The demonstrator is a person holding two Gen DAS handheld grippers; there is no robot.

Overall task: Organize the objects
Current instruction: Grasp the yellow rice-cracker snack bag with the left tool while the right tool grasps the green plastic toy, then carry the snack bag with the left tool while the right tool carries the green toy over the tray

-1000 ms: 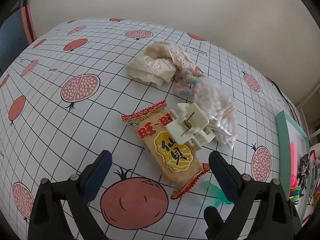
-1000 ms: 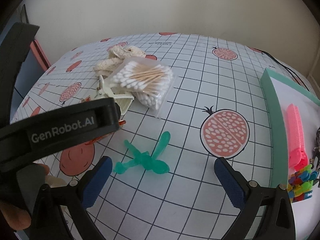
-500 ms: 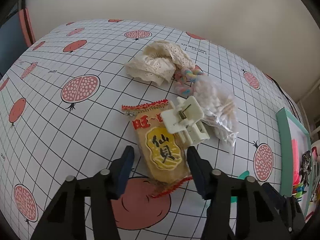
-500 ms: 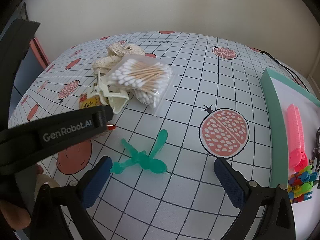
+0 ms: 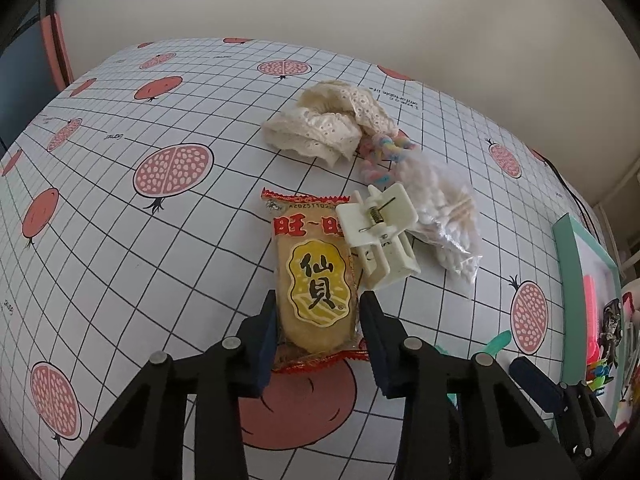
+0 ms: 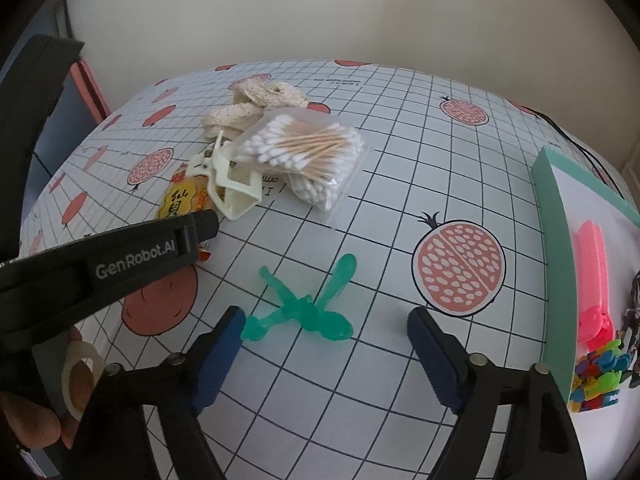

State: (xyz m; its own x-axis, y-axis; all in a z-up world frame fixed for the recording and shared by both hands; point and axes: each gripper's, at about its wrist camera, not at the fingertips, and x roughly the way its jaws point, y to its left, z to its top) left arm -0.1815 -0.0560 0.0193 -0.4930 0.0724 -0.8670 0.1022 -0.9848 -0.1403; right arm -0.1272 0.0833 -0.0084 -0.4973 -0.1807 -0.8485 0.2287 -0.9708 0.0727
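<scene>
Left gripper [image 5: 318, 334], jaws just closing, pinches the near end of the cracker packet [image 5: 314, 276] on the table [image 5: 120, 240]; right gripper [image 6: 326, 344], also narrowing, half-open and empty, straddles the green clip [image 6: 308, 308].

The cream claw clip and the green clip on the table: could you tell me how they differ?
The cream claw clip is broad and boxy with an exposed metal spring; the green clip is slim and translucent. The cream claw clip rests against the snack packet and the cotton swab bag; the green clip lies alone. Both lie on the tablecloth.
</scene>
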